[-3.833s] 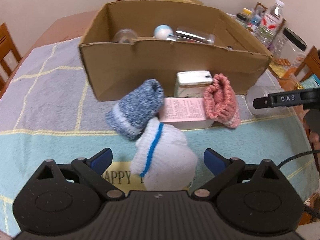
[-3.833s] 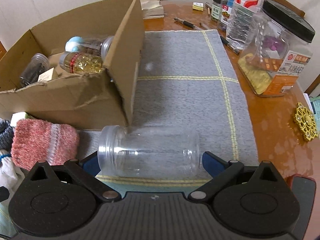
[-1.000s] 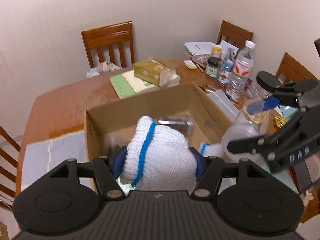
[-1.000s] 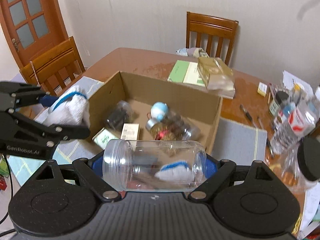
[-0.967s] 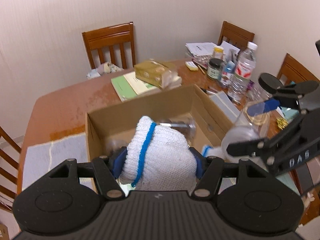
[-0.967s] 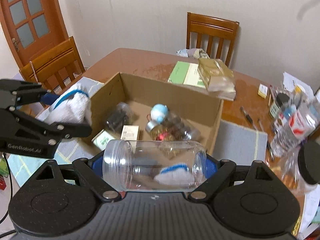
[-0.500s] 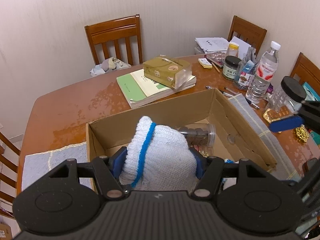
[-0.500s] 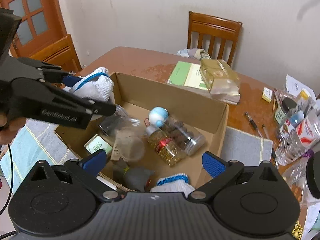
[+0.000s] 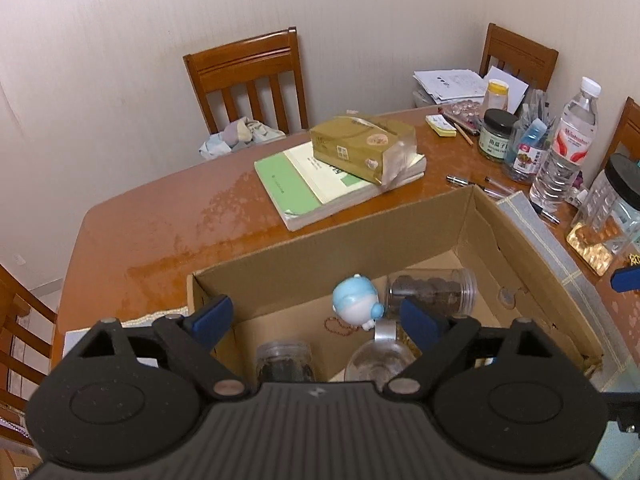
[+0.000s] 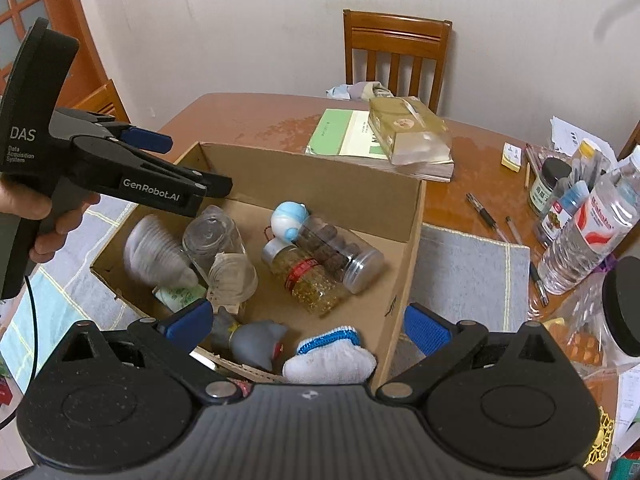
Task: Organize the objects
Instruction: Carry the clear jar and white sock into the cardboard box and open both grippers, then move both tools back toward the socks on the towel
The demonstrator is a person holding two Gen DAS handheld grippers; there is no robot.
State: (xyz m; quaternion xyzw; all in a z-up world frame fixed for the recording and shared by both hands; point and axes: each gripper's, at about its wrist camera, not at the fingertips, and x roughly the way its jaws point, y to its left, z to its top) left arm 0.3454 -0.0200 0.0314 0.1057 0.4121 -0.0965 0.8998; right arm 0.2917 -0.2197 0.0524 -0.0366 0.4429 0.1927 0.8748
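Left gripper (image 9: 316, 316): jaws have just been opening, now spread, nothing between them; it hangs over the near left corner of the box (image 9: 360, 236). In the right wrist view a blurred white sock (image 10: 154, 254) sits below its fingers, inside the box at the left wall.

Right gripper (image 10: 308, 326): jaws spread wide after opening, empty, over the near edge of the box. A clear jar (image 10: 234, 276) lies blurred inside the box, beside the sock. Also inside the box: two filled jars, a blue-and-white toy (image 10: 289, 218), a grey toy and a second white sock (image 10: 330, 356).
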